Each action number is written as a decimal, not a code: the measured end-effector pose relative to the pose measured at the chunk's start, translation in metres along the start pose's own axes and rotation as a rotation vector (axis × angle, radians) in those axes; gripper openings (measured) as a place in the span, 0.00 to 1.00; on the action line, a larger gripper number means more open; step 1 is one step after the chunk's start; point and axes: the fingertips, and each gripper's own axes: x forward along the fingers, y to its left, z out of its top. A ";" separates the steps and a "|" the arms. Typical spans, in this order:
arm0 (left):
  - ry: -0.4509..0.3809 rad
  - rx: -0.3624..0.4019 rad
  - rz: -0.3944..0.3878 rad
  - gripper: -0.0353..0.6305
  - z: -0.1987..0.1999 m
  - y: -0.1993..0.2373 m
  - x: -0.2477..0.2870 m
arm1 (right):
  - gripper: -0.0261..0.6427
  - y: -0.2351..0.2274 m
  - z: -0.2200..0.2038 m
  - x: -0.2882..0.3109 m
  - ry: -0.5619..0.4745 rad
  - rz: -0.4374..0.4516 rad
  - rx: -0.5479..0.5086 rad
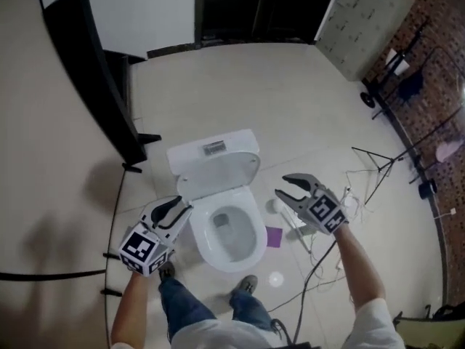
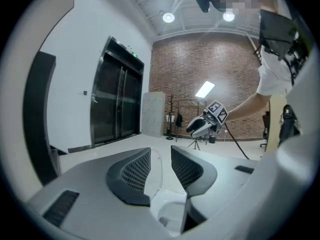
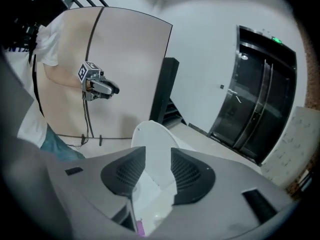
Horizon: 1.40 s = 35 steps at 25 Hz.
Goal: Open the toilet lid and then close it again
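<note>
Where the pale tiled floor [image 1: 290, 93] meets the wall at the far left, a tall black flat panel [image 1: 94, 78] stands. Right of it and nearer the person, the left gripper [image 1: 180, 208] hangs beside the bowl's left rim. Its jaws are apart with nothing pressed between the pads, and its own view shows only a white edge of the toilet through the gap. At the centre stands the white ceramic toilet [image 1: 254, 217]. Its oval white lid [image 1: 218, 177] is raised and leans back against the boxy tank [image 1: 232, 140], leaving the bowl open down to its greyish bottom. A small purple square [image 1: 274, 236] lies on the floor just right of the bowl. Farther right, the right gripper [image 1: 282, 185] is clear of the toilet, jaws likewise parted and empty, and its view looks across at the upright lid. A thin dark stand [image 1: 392, 160] sits beyond.
</note>
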 end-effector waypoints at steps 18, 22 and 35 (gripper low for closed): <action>0.183 0.097 0.138 0.24 -0.100 0.047 0.046 | 0.13 -0.086 -0.039 0.196 0.071 0.277 -0.250; 0.188 0.117 0.129 0.24 -0.098 0.084 0.070 | 0.11 -0.081 -0.041 0.195 0.104 0.312 -0.343; 0.433 0.368 -0.111 0.11 -0.134 0.062 0.111 | 0.09 -0.035 -0.061 0.142 0.105 0.337 -0.475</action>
